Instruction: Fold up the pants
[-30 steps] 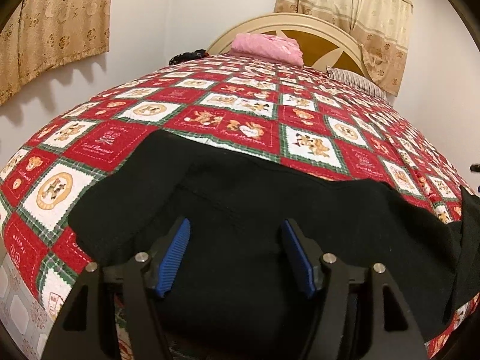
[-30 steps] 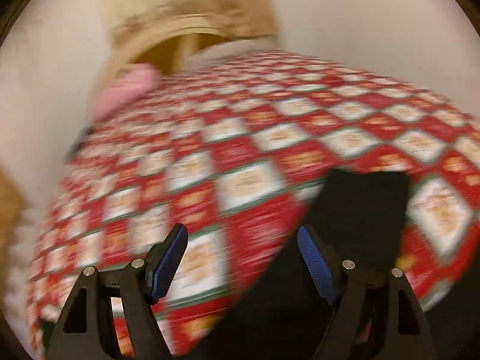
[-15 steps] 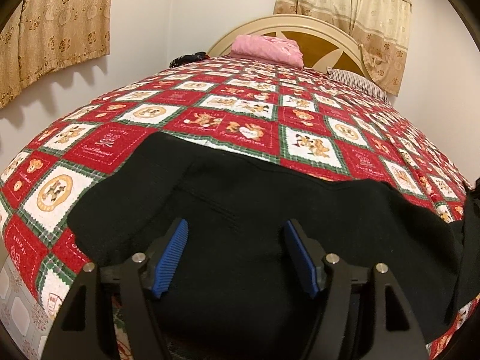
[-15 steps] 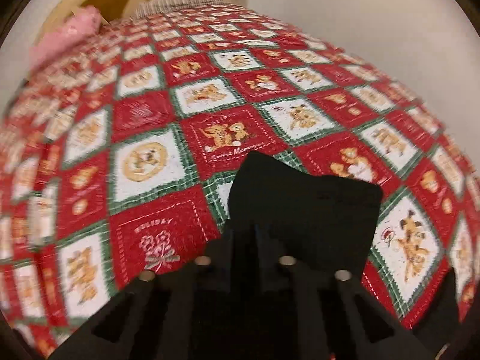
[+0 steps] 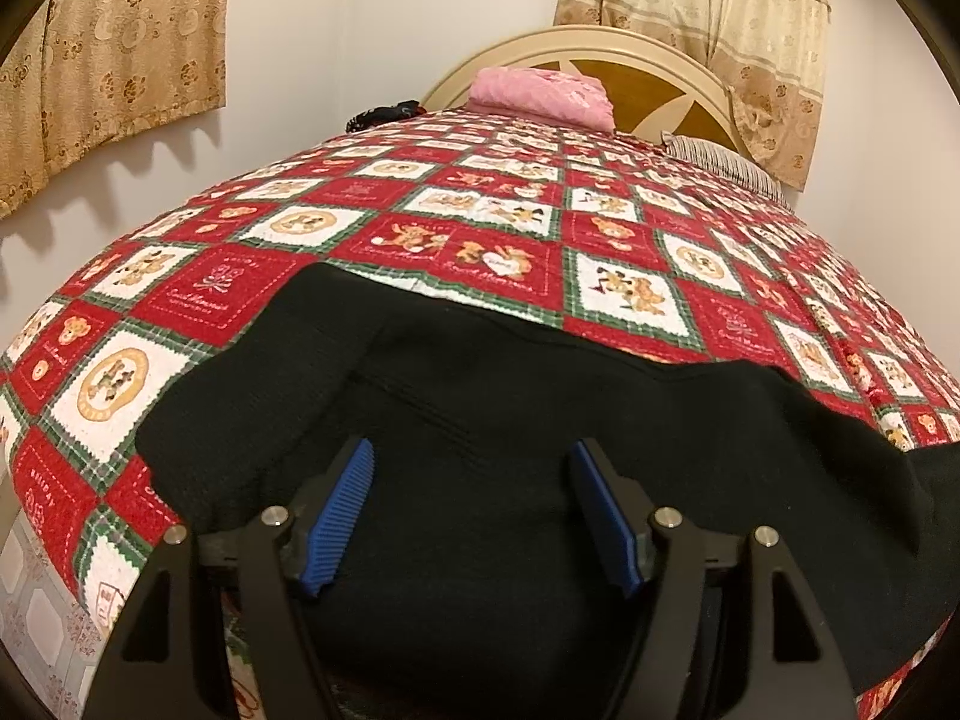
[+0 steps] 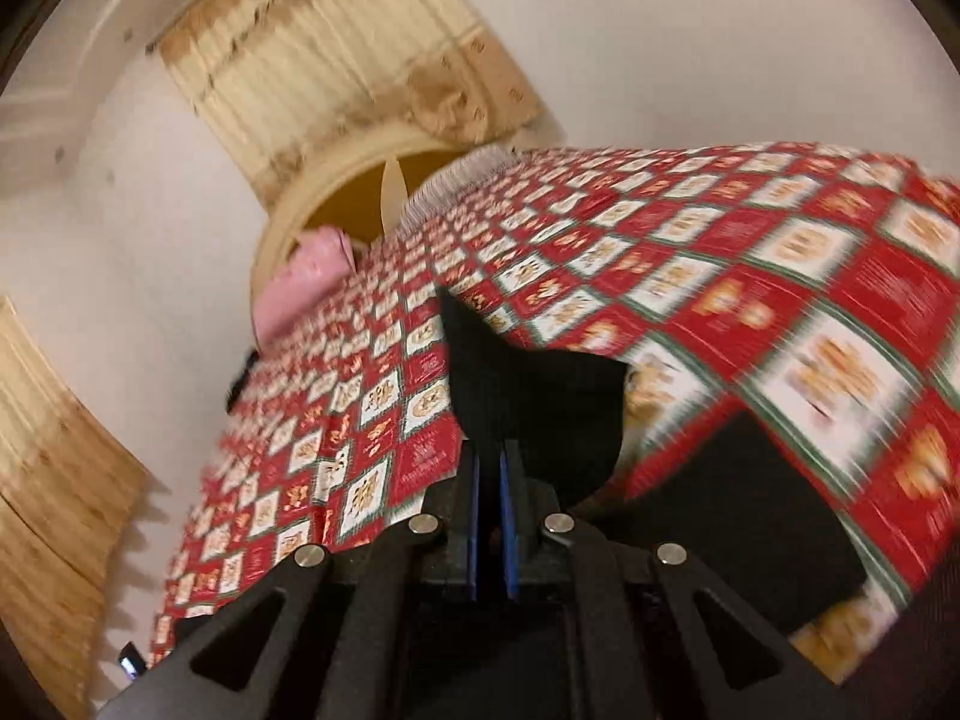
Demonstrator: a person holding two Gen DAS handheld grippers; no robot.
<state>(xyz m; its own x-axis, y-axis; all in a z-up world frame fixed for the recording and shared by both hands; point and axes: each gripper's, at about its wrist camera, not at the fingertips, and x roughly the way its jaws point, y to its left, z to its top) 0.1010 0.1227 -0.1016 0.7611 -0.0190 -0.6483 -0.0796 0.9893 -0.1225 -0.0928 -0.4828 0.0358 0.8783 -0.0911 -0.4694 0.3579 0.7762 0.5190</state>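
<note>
Black pants point(image 5: 510, 420) lie spread on a red, white and green patchwork quilt point(image 5: 480, 222). My left gripper point(image 5: 471, 510) is open just above the black fabric, blue pads apart, holding nothing. In the right wrist view my right gripper point(image 6: 492, 480) is shut on an end of the black pants point(image 6: 540, 408) and holds it lifted above the quilt point(image 6: 780, 300), so the cloth stands up in a peak. More black cloth point(image 6: 750, 510) lies on the quilt to the right.
A pink folded blanket point(image 5: 540, 96) and a striped pillow point(image 5: 720, 162) lie by the cream headboard point(image 5: 630, 54). A dark item point(image 5: 384, 114) sits at the bed's far left corner. Beige curtains point(image 5: 120, 48) hang on the walls. The bed's left edge drops off near the left gripper.
My right gripper went from open to shut on the pants end, then lifted and turned with it. My left gripper has stayed open and nearly still over the pants.
</note>
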